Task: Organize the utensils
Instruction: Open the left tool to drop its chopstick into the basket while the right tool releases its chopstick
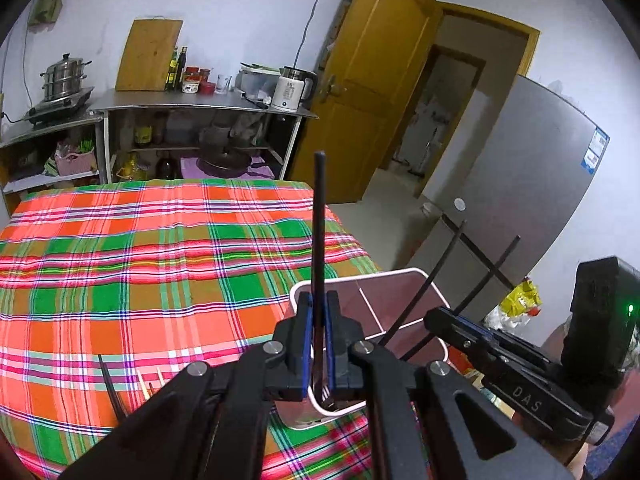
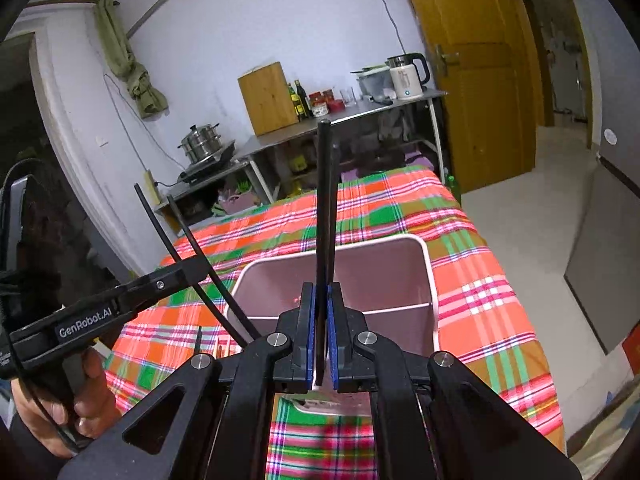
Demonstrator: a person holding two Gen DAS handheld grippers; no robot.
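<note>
Holding black chopsticks (image 1: 320,240) upright, the left gripper (image 1: 319,344) has its jaws clamped on them over the near end of the pink bin (image 1: 404,276). Right gripper (image 2: 320,340) is clamped on another pair (image 2: 325,208) above the same bin, on the plaid cloth (image 1: 120,260). More chopsticks (image 1: 114,392) lie near left.

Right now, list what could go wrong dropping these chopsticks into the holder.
1. The left gripper and right gripper each pinch black chopsticks near their lower ends, so the tall tops may swing and miss the holder.
2. The grippers crowd each other over the holder; the crossed chopsticks could tangle.
3. A knock on the rim may tip the holder on the soft cloth.
</note>
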